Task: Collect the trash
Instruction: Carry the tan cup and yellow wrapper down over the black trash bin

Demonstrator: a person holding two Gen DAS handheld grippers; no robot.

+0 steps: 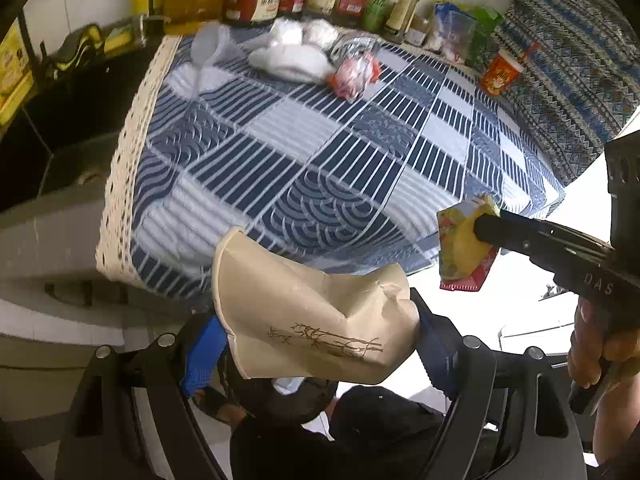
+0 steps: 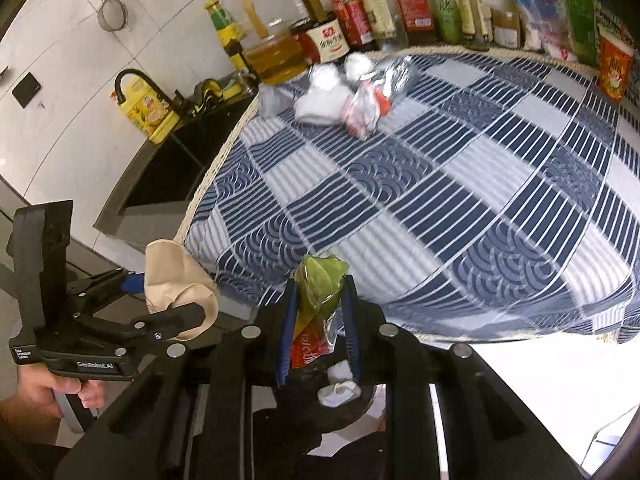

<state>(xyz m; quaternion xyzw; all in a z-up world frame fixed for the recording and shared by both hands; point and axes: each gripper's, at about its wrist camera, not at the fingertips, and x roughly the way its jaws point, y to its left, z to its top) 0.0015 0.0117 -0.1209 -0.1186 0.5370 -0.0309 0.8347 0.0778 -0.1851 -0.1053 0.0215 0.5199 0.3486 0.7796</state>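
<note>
A kitchen tabletop (image 1: 320,152) under a blue-and-white patterned cloth fills both views, with a row of sauce bottles (image 2: 360,12) along the tiled wall behind it and a dark sink (image 2: 160,176) at its end; we hold both claws off the near edge of the cloth. Our left claw (image 1: 320,336) is clenched on a crushed paper cup (image 1: 304,304), already dented where the pads bite; our right claw (image 2: 318,320) is clamped on a snack wrapper (image 2: 316,304), pinched flat between the blue pads. Below the right claw something dark holding white scraps (image 2: 340,390) looks like a bin, though we cannot be sure. At the far end of the tabletop lie more pieces: crumpled tissues (image 1: 292,52), a red-and-white wrapper (image 1: 354,76) and a clear plastic cup (image 1: 210,46) on its side; all light, soft and easily squashed, we judge; the foil likely slippery, best taken across a crumpled fold; the cup by its rim.
</note>
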